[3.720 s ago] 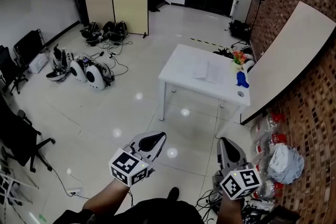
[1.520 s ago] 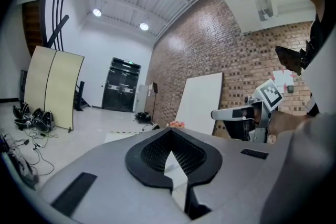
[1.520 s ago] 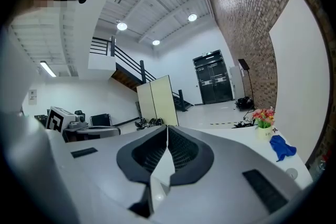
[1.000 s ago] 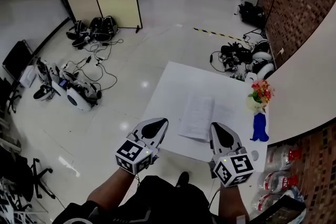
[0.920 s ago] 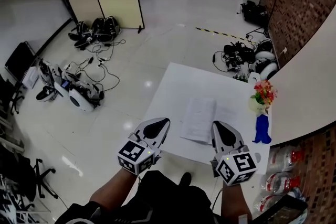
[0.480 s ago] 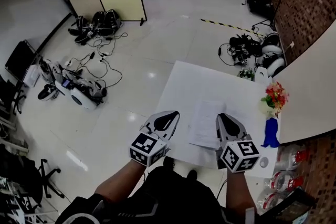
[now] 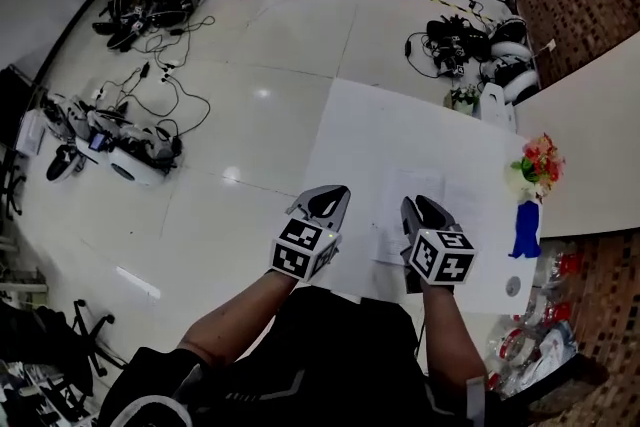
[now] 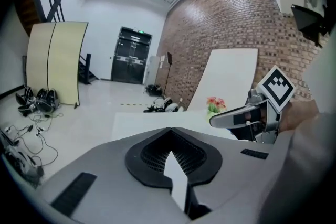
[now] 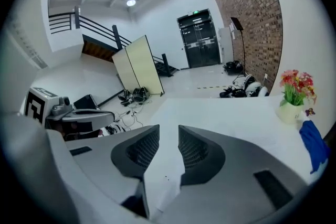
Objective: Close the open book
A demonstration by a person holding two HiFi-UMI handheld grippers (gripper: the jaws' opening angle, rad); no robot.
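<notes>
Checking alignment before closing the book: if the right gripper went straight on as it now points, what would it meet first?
Probably the open white-paged book on the white table; depth is unclear. The jaws of the right gripper have just been opening, with nothing between them.

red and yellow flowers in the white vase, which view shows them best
The right gripper view: the red and yellow flowers in the white vase stand large, side-on. The head view shows them small from above; the left gripper view, tiny.
</notes>
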